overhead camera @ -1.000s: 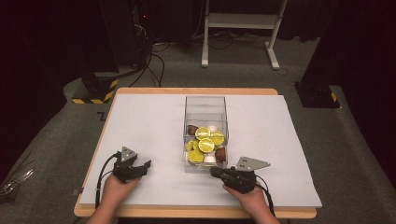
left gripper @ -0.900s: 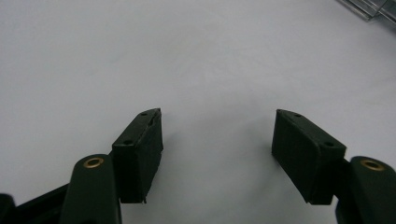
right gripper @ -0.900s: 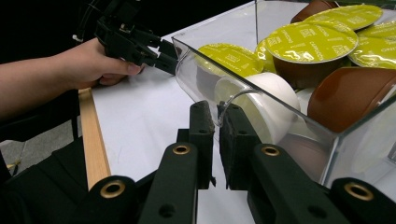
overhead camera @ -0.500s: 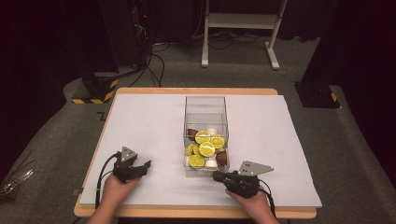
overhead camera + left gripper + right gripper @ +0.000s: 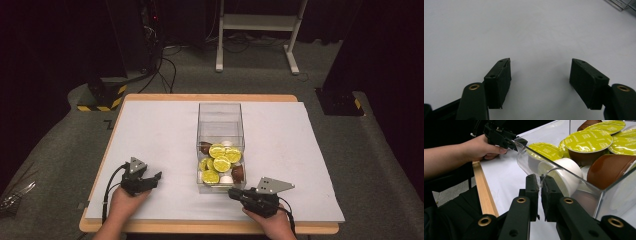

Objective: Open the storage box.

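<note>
A clear plastic box (image 5: 220,112) stands mid-table, holding several coffee capsules (image 5: 221,163) with yellow-green lids and brown or white bodies. In the right gripper view my right gripper (image 5: 540,187) is shut, and the box's thin near wall (image 5: 564,173) runs down between its jaws. A white capsule (image 5: 566,173) lies just behind that wall. In the high view the right gripper (image 5: 233,193) sits at the box's near side. My left gripper (image 5: 157,177) rests low on the white table cover left of the box. Its jaws are open with nothing between them (image 5: 540,75).
The white cover (image 5: 300,150) spans the wooden table, whose near edge (image 5: 210,228) lies just behind both hands. The person's other hand and the left gripper (image 5: 499,136) appear beyond the box in the right gripper view. Dark floor, cables and a stand lie past the far edge.
The right gripper has drifted slightly toward the near edge and to the right, and the box's near end with its capsules has shifted with it. The left gripper has stayed put.
</note>
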Motion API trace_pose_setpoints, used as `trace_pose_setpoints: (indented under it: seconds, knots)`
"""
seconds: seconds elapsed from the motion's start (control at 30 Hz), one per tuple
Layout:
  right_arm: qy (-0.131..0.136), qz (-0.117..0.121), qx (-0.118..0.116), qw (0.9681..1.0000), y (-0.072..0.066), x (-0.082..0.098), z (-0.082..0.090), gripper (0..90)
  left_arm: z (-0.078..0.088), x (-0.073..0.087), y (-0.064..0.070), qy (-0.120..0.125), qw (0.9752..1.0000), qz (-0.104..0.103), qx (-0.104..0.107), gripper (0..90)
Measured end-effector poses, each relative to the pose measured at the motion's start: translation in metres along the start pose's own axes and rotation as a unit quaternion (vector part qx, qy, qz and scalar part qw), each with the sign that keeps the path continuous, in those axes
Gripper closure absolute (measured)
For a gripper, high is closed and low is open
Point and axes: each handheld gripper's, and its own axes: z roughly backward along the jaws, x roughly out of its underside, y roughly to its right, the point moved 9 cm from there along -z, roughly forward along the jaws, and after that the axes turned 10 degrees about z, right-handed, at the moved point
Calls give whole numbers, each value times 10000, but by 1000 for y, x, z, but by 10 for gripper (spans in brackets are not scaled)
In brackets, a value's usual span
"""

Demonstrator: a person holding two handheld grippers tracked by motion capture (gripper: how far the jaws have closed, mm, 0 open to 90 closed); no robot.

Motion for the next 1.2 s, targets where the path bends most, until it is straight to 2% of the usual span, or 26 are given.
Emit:
trace_pose_setpoints:
  seconds: [0.43,0.57,0.77,1.2]
  knots:
    - [37,-21,-11,10000,-3,2,2,836,-1,-1,1,52,10000,68,7,338]
    - [-14,-44,51,10000,-2,2,4,785,-1,-1,1,38,10000,48,5,338]
    - [31,-127,160,9998,3,4,15,778,-1,-1,1,52,10000,66,6,338]
    - [273,-69,465,9985,11,1,44,818,0,0,0,11,10000,18,-3,338]
